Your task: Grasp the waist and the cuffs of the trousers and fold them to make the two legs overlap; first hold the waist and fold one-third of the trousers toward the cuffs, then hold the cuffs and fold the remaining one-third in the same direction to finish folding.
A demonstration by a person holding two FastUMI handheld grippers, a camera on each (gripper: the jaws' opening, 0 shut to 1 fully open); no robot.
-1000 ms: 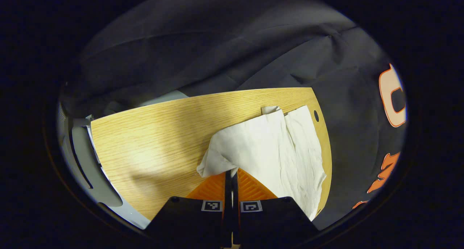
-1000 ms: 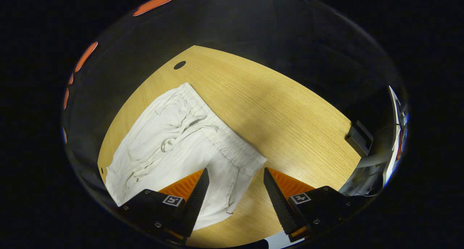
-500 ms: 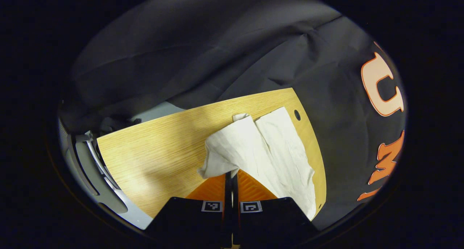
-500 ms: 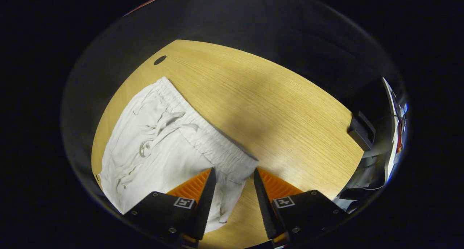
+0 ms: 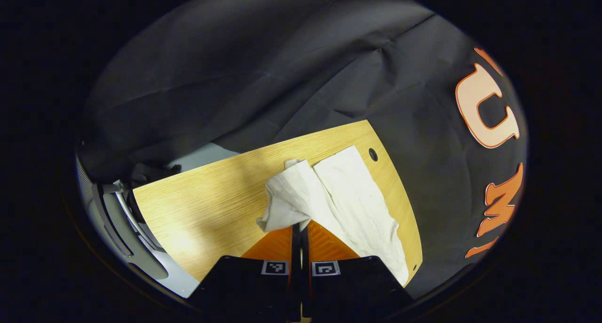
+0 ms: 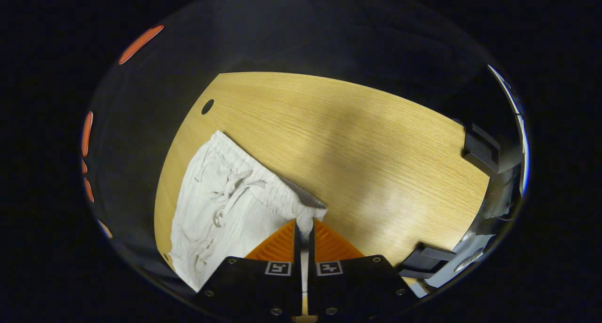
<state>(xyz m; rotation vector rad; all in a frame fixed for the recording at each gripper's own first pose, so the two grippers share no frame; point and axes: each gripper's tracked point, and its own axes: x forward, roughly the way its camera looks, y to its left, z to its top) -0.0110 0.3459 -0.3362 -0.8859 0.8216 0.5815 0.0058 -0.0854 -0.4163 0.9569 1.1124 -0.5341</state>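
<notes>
Black cloth hangs behind a pale wooden worktop (image 6: 376, 149), and white trousers (image 6: 221, 210) are spread along one of its edges, near the corner with the small round hole (image 6: 207, 106). At the cuff end, the left tool (image 5: 301, 228) is seen clamped tight on a pinch of leg fabric (image 5: 282, 210), the cloth lifted off the wood in a peak. At the other end, the right tool (image 6: 303, 229) is closed on the end of the gathered waistband (image 6: 263, 182), with the drawstring (image 6: 225, 196) lying loose beside it. Both ends are gripped, so the first fold, leg over leg, looks ready to be started. Both ends are best raised together and carried across evenly, so that waistband and cuff stay in line. Enough tension should be kept that the middle does not sag or drag, and the edges should be matched before anything is let go.
</notes>
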